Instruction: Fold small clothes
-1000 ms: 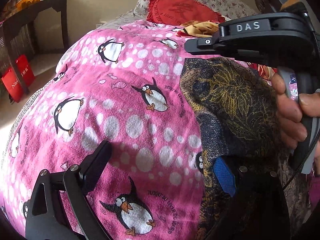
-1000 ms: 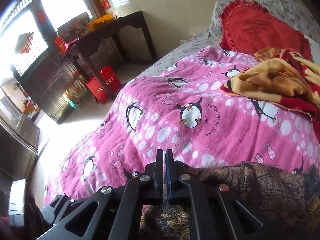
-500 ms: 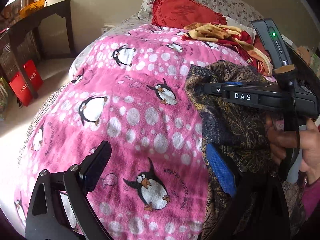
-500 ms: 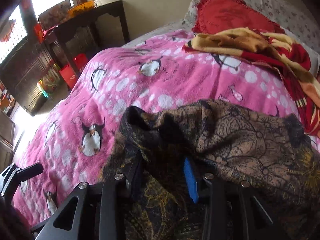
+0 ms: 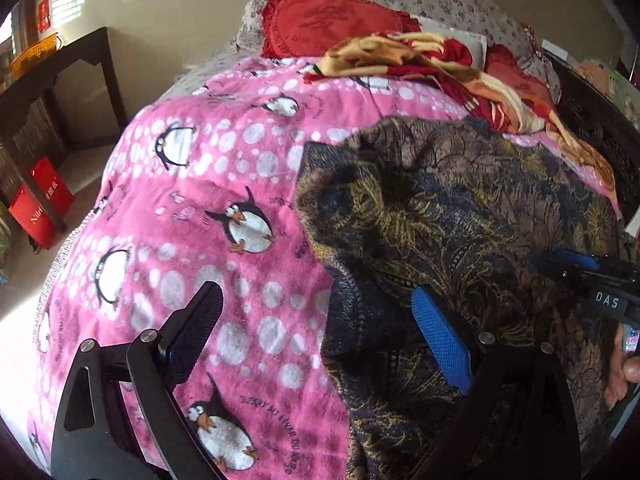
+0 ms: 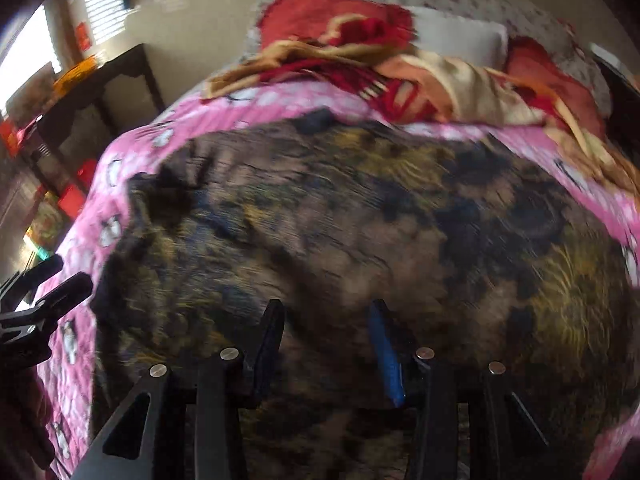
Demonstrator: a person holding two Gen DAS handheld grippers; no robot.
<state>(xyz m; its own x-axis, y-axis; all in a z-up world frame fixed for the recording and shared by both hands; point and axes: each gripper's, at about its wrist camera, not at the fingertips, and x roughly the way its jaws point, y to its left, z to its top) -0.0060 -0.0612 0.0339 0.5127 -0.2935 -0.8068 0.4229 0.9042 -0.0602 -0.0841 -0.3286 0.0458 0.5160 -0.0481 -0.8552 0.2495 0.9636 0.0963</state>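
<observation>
- A bed fills the room's middle, covered by a pink penguin blanket [image 5: 224,184]; a dark side table [image 5: 76,68] stands by the cream wall with red bags [image 5: 40,208] on the floor beside it.
- The brown patterned garment [image 5: 460,216] lies spread on the blanket's right part.
- The left gripper [image 5: 316,320] is released, jaws wide, straddling the garment's left edge.
- The right gripper [image 6: 326,328] hovers over the garment, jaws opening, nothing pinched between them.
- Beyond lie a red-and-yellow blanket [image 5: 420,60] and a red heart pillow [image 5: 328,28].
</observation>
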